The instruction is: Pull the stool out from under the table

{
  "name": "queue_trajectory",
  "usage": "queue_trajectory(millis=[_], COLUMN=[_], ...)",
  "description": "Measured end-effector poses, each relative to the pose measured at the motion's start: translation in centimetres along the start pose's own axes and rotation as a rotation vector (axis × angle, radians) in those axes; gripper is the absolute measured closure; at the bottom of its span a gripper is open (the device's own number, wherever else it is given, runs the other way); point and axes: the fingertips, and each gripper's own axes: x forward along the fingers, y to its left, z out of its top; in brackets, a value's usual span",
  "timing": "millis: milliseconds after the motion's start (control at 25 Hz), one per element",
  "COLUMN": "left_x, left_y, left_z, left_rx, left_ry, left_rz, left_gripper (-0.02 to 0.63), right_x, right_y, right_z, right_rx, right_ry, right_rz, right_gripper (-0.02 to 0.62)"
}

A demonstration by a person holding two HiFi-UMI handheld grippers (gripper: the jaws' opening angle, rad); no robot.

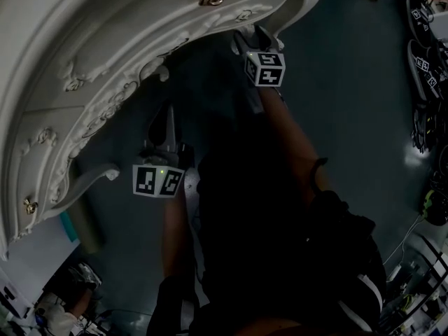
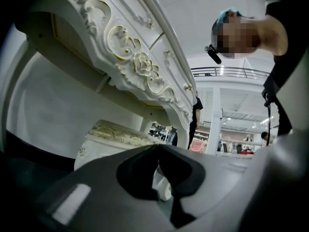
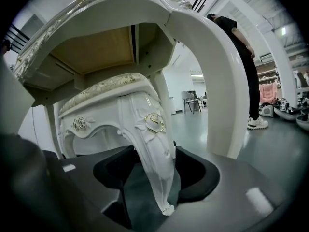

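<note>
Here the right tongs (image 3: 155,166) gape around the stool leg (image 3: 152,129) under the desk (image 3: 120,13); the left tongs (image 2: 157,150) have tips together.

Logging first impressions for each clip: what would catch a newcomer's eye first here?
The ornate white table with gilt carving fills the head view's upper left. In the right gripper view, the stool's carved leg with a gold rose stands between the right gripper's open fingers.

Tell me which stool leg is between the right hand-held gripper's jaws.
The near corner leg, marked by the gold rose on its knee, stands between the open jaws of the right hand-held gripper. The far leg stands behind at left.
</note>
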Motion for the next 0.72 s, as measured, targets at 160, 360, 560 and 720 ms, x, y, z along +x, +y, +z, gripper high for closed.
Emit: queue_trajectory(millis=[160, 360, 560, 720], left_x=[-0.7, -1.4, -1.5, -1.6], left_y=[0.2, 0.1, -0.6, -1.2], left_z=[-0.2, -0.5, -0.8, -0.9], left_rx=[0.001, -0.005, -0.015, -0.033], left_ry=[0.003, 0.009, 0.007, 0.018], left_rz=[0.008, 0.019, 0.014, 0.022], left_gripper=[0.598, 0.598, 0.597, 0.598], right_x=[0.9, 0.5, -1.0, -2.8], right_y=[0.2, 0.2, 0.7, 1.0], right_z=[0.1, 0.0, -0.7, -1.5], right_rx=[-0.011, -0.050, -0.090, -0.093], right_ry=[-0.002, 0.010, -0.004, 0.004], right_rz=[0.004, -0.001, -0.005, -0.028], right_gripper=[0.322, 0.348, 0.365, 0.370])
